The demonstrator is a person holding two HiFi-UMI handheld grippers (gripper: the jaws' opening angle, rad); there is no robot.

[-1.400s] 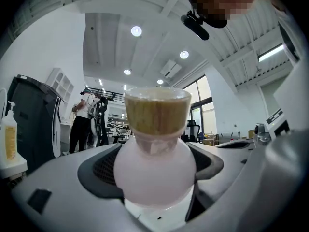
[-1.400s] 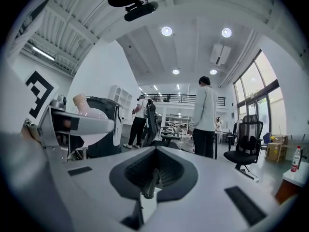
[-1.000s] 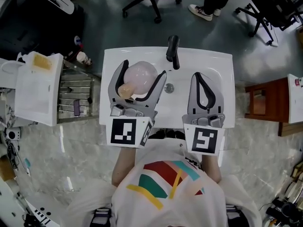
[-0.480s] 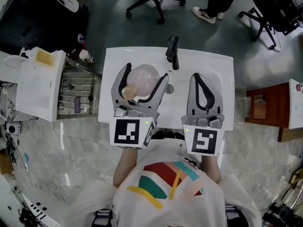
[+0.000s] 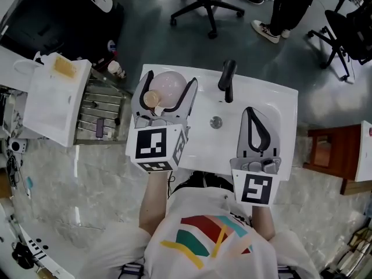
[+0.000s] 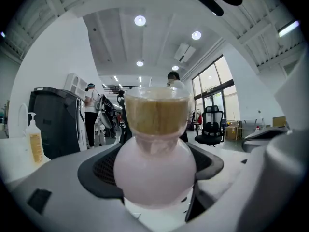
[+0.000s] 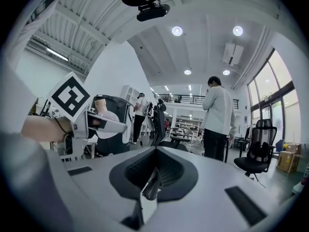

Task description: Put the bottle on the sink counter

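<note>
Round pale pink bottle (image 5: 170, 88) with a bulb body and a tan cork-like cap (image 5: 152, 99) is clamped in the left tongs (image 5: 171, 78), one jaw on each side of the bulb. It sits over the far-left corner of the white sink desk (image 5: 273, 97), left of the black faucet (image 5: 226, 80). Can't tell whether it touches the desk.

Right tongs (image 5: 251, 110) have jaws together with nothing between them, over the right part of the basin, near side of the faucet and right of the drain (image 5: 216, 121).

Left gripper view: the bottle (image 6: 154, 173) fills the centre, frosted pink bulb low between the dark jaw pads, wide tan cap (image 6: 157, 112) on a short neck above it. A white pump bottle (image 6: 33, 141) stands far left, not seen from the head.

Right gripper view: the shut jaws meet in the middle. The bottle (image 7: 107, 116) in the left tongs shows at the left under the marker cube (image 7: 71, 96). A standing person in a white top (image 7: 217, 115) is beyond.
</note>
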